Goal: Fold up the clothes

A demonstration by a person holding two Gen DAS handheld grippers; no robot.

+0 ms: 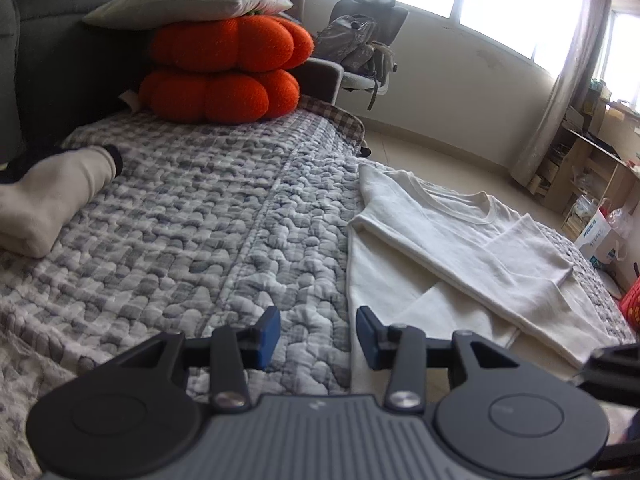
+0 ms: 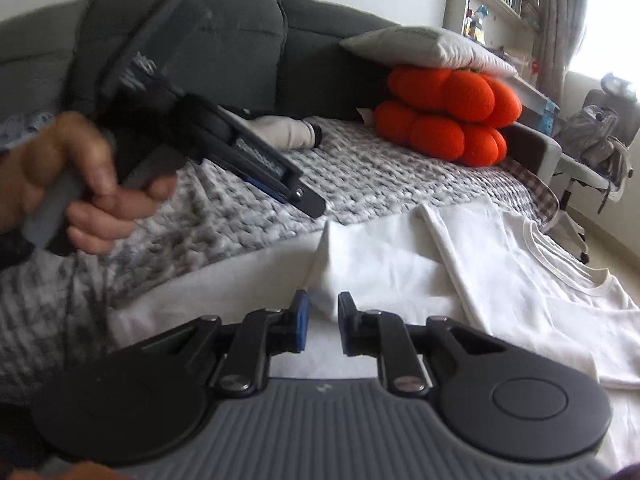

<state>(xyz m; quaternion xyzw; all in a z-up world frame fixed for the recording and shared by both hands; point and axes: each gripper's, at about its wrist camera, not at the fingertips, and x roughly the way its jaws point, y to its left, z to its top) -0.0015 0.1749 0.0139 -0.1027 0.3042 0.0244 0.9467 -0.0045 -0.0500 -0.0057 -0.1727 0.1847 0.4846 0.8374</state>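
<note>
A white cotton crew-neck T-shirt (image 1: 460, 248) lies flat on the grey-and-white quilted bed cover (image 1: 200, 220), toward the bed's outer edge, partly folded: one side panel and sleeve are already turned over onto the body, and the collar points toward the window end.

The left gripper (image 1: 318, 334) hovers over the shirt's near edge, where cloth meets quilt. Its blue-padded jaws stand moderately apart, with nothing between them.

The right gripper (image 2: 323, 330) hangs low over the white fabric beside a raised fold corner (image 2: 336, 264). Its jaws show a narrow gap and appear empty, though the fabric close behind makes contact hard to rule out.

Judgement: the fold is mid-sequence, one lengthwise fold made, and both tools stand between grasps. The next move likely calls for each gripper to pinch a hem or edge corner, lift evenly, and carry the unfolded part across without dragging the layer beneath.
</note>
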